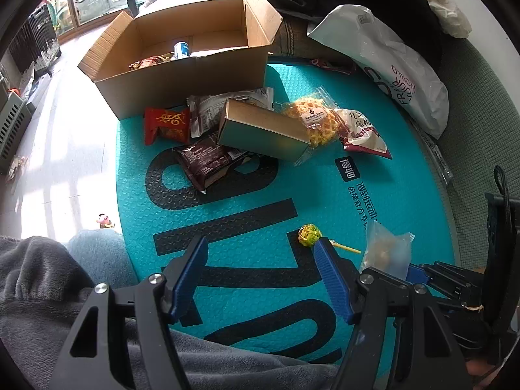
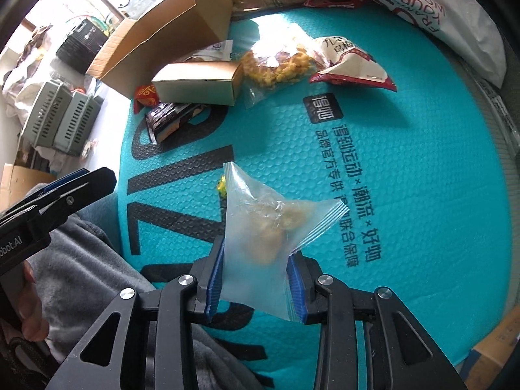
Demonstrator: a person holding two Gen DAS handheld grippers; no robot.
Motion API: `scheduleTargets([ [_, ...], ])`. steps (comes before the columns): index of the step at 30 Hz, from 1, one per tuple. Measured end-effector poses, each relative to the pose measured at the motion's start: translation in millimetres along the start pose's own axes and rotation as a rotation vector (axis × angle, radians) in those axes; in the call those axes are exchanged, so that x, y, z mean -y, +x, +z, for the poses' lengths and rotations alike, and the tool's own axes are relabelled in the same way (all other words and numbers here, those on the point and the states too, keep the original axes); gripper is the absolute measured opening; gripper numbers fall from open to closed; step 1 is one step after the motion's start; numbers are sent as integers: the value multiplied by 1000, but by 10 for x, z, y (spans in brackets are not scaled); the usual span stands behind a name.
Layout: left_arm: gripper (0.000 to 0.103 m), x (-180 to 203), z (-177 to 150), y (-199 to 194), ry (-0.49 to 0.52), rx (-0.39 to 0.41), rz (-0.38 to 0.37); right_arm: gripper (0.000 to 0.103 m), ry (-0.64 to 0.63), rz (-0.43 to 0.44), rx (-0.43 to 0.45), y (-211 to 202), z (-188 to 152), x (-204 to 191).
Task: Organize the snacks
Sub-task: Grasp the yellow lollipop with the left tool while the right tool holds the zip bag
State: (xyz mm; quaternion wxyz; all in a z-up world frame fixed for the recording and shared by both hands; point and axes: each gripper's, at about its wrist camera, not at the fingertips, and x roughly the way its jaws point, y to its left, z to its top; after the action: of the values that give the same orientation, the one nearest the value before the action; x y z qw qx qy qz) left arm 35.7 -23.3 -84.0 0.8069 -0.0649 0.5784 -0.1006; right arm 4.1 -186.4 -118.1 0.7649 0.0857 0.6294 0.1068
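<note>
My right gripper [image 2: 256,250] is shut on a clear zip bag of pale snacks [image 2: 266,224] and holds it above the teal mat [image 2: 406,169]; the bag also shows in the left wrist view [image 1: 386,250]. My left gripper [image 1: 260,247] is open and empty over the mat, beside a yellow-green lollipop [image 1: 310,234]. An open cardboard box [image 1: 182,65] stands at the mat's far edge with a can [image 1: 181,49] and a wrapper inside. In front of it lie a small closed carton [image 1: 260,128], a red packet [image 1: 167,124], a dark brown packet [image 1: 206,159], a yellow snack bag [image 1: 317,123] and a red-white packet [image 1: 360,133].
A white plastic shopping bag [image 1: 390,65] and dark clothing lie at the far right. Grey crates [image 2: 61,120] stand on the floor at left. A grey fleece sleeve [image 1: 48,292] is at the lower left. The right gripper's body [image 1: 455,279] is close on the left gripper's right.
</note>
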Motion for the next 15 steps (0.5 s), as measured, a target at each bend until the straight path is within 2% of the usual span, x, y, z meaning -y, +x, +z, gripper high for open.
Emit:
scheduleTargets([
  [4,67,133,40,192,-13,-8,3,35,26,-16,6,17,85,153],
  [10,67,246,66,512,-44,-59,-25,35,50,-40,23,0,179,355],
  [15,67,376,63,700,-31,-93,-45,35,66,-43,32,15,228,475],
])
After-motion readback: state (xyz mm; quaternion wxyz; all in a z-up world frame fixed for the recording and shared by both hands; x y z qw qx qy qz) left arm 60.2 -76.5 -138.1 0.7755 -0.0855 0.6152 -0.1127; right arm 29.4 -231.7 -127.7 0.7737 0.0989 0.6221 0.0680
